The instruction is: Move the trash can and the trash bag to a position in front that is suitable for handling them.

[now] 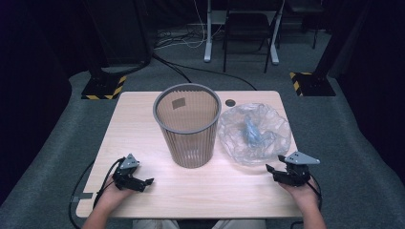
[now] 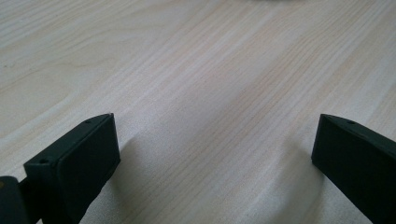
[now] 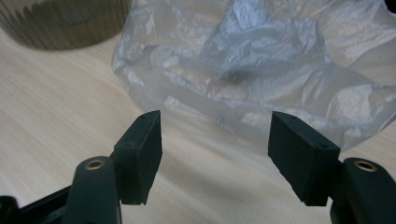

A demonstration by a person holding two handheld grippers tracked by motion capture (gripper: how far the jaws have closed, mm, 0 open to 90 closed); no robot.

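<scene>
Crumpled clear plastic bag [image 1: 254,132] lies on the table [image 1: 138,119], right of and touching the grey mesh wastebasket [image 1: 187,125]. Right gripper [image 1: 276,170] sits just beside the bag's near edge, jaws spread with nothing between them; the bag lies straight ahead of it. Left gripper [image 1: 145,182] is released, empty, well apart across the basket, so the right is better placed for the grab.

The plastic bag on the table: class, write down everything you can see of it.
The plastic bag is clear, thin, crinkled film, bunched into a loose rounded heap with a denser bluish knot of folds at its middle. It lies on the wooden table, right beside the grey slatted wastebasket. The right tool points at it, jaws open, not touching.
</scene>
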